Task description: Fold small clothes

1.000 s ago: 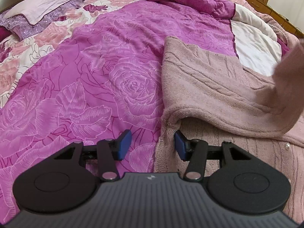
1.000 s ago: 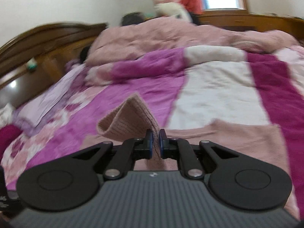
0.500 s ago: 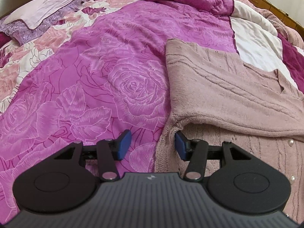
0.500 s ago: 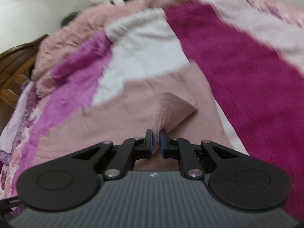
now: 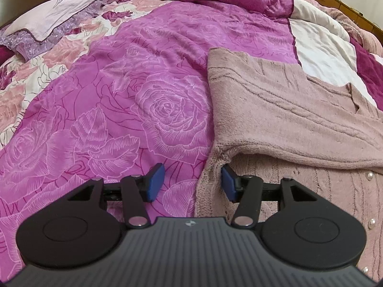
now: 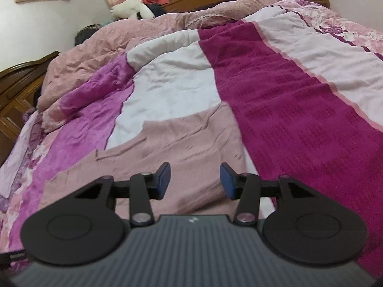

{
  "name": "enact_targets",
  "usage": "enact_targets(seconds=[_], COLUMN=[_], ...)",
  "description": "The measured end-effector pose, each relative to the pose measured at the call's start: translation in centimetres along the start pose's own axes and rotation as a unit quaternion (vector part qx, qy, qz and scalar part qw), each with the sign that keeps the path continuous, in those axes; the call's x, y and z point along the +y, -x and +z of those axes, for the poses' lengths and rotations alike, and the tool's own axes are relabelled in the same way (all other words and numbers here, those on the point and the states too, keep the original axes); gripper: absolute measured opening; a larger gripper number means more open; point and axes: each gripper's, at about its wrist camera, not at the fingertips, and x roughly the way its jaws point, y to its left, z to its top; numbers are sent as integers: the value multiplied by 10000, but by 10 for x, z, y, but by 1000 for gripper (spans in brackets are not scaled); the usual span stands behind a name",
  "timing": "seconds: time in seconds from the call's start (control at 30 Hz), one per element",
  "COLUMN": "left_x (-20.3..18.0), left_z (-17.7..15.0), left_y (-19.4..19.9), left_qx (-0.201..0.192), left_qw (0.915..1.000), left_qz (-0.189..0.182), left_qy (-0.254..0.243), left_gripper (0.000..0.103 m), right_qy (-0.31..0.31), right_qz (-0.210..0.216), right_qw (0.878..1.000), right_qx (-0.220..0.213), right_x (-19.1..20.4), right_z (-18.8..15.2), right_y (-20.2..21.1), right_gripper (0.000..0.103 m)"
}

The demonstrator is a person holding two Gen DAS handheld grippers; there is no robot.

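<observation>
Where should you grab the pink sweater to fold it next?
Probably the sweater's near left edge, where it bunches at the fold by the left gripper. Come from the bedspread side, one finger under: that edge lies loose and raised, the rest flat.

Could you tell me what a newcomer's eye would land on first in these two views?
Probably the bright magenta rose-print quilt filling the left wrist view. Next, the dusty pink knit cardigan lying on it to the right, one sleeve folded across its pearl-buttoned front, with the open left gripper at its near edge.
</observation>
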Motion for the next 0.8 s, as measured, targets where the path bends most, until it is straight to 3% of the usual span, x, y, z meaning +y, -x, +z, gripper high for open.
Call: enact_targets(seconds=[0.17,0.37,0.43,0.47,0.53,0.73,0.8], left_x=[0,-2,-3,-3,-2,-3,-4], left_z=[0,-1,-2,-2,-2,-2,-2], left_y=[0,-1,-1,-1,-1,-1,-2], left_qx=[-1,12,-9,-16,-18,-14,-12], left_qw=[10000,10000,10000,10000,10000,9999,9999], left_qz=[-7,39,59,66,70,104,115], left_qy=[13,-4,-39,-52,-55,-94,-110], left_gripper=[60,62,63,63,63,64,65], right_qy=[210,532,620,626,725,951,861], right_qz=[-214,-107,-21,-12,-1,-210,-228], right_qw=[9992,9976,9971,9970,9968,9945,9954], right_qx=[259,436,438,448,332,-393,-363], right_x=[-6,-1,-1,-1,0,4,0], right_z=[4,-9,-11,-11,-10,4,9], right_y=[-33,-44,-42,-41,-35,-19,-25], right_gripper=[49,47,20,20,13,11,11])
